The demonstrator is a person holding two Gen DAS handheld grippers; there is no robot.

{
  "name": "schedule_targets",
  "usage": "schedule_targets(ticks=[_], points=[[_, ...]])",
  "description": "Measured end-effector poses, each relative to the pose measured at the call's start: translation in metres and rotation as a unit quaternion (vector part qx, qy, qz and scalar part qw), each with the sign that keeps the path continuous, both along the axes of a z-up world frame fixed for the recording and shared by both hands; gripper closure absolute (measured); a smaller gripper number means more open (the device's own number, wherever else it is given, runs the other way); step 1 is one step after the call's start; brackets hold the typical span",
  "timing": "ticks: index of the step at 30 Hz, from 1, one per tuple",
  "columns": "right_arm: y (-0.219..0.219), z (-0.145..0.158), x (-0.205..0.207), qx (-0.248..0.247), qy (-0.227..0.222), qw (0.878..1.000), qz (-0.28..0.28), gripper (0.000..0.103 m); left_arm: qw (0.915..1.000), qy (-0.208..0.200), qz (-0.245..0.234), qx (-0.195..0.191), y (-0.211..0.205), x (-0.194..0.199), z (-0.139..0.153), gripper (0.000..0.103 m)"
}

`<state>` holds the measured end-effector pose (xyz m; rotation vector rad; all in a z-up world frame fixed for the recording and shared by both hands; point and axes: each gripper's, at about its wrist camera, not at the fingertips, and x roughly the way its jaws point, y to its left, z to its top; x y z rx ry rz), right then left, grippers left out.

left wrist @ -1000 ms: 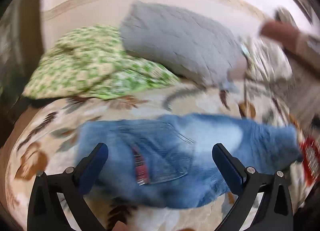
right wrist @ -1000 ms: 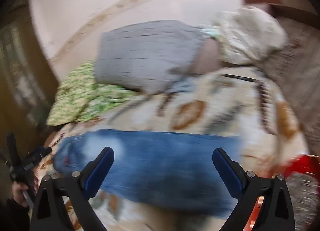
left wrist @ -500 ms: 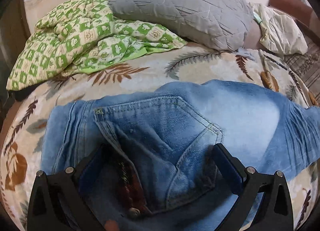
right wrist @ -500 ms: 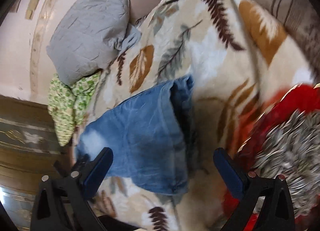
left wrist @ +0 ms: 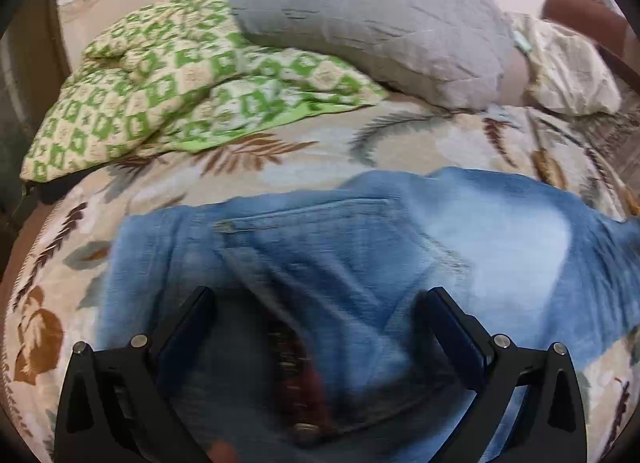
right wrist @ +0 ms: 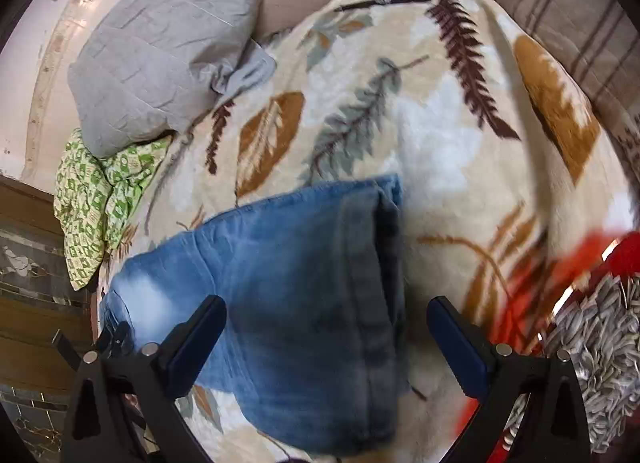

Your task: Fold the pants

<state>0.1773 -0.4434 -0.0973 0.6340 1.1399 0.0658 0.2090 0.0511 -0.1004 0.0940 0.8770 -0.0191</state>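
Blue jeans [left wrist: 360,263] lie folded on a leaf-patterned blanket [left wrist: 280,159]. In the left wrist view I see the waist end with a back pocket [left wrist: 320,247] and a dark red label. My left gripper [left wrist: 320,311] is open, its fingers low over the waist end, holding nothing. In the right wrist view the jeans [right wrist: 280,283] show their hem end and a folded edge [right wrist: 384,263]. My right gripper [right wrist: 326,319] is open, its fingers straddling the hem end from above, holding nothing.
A grey pillow [left wrist: 368,19] and a green checked cloth [left wrist: 160,83] lie at the bed's far side. A cream pillow [left wrist: 568,67] is at the far right. A red and grey shaggy thing [right wrist: 600,323] lies right of the hem. Dark wood furniture [right wrist: 28,263] stands left.
Both grippers came down close over the jeans, from farther back a second ago. The right gripper turned and moved over the hem end. Both stayed open.
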Motion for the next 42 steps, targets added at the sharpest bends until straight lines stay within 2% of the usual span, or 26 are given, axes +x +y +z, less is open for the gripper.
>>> schedule_targets(ticks=[3, 6, 9, 11, 14, 18, 21, 26, 29, 35, 41, 42], points=[[0.01, 0.015, 0.0, -0.018, -0.026, 0.999, 0.008, 0.002, 0.9996, 0.022, -0.005, -0.014, 0.009, 0.01, -0.012, 0.0], [0.018, 0.033, -0.005, -0.039, -0.046, 0.998, 0.01, 0.002, 0.9997, 0.018, -0.014, 0.011, 0.005, 0.012, -0.018, 0.0], [0.026, 0.049, -0.016, -0.04, -0.064, 0.997, 0.004, 0.002, 0.9994, 0.021, -0.014, 0.022, 0.0, 0.005, -0.007, 0.0], [0.032, 0.058, -0.034, -0.034, -0.075, 0.997, -0.006, 0.002, 0.9997, 0.006, -0.011, 0.019, 0.0, -0.007, 0.009, 0.0], [0.039, 0.059, -0.068, -0.01, -0.083, 0.996, -0.031, 0.002, 0.9989, -0.037, -0.028, -0.005, -0.008, -0.025, 0.04, 0.0], [0.049, 0.047, -0.113, 0.049, -0.078, 0.991, -0.093, 0.001, 0.9933, -0.066, -0.089, -0.033, -0.037, -0.042, 0.056, 0.0], [0.056, 0.03, -0.133, 0.107, -0.07, 0.981, -0.146, 0.001, 0.9888, -0.072, -0.128, -0.029, -0.057, -0.048, 0.056, 0.0], [0.052, -0.002, -0.124, 0.139, -0.054, 0.968, -0.2, 0.001, 0.9874, -0.062, -0.144, -0.017, -0.067, -0.051, 0.048, 0.0], [0.045, -0.025, -0.118, 0.167, -0.055, 0.955, -0.238, 0.001, 0.9871, -0.064, -0.145, -0.02, -0.065, -0.053, 0.047, 0.0], [0.03, -0.056, -0.104, 0.236, -0.086, 0.925, -0.287, 0.001, 0.9874, -0.061, -0.137, -0.049, -0.059, -0.05, 0.046, 0.0], [0.016, -0.075, -0.081, 0.3, -0.13, 0.895, -0.303, 0.002, 0.9883, -0.051, -0.136, -0.046, -0.06, -0.047, 0.039, 0.0], [0.016, -0.08, -0.077, 0.312, -0.132, 0.891, -0.303, 0.006, 0.9886, -0.049, -0.135, -0.045, -0.061, -0.046, 0.037, 0.0]])
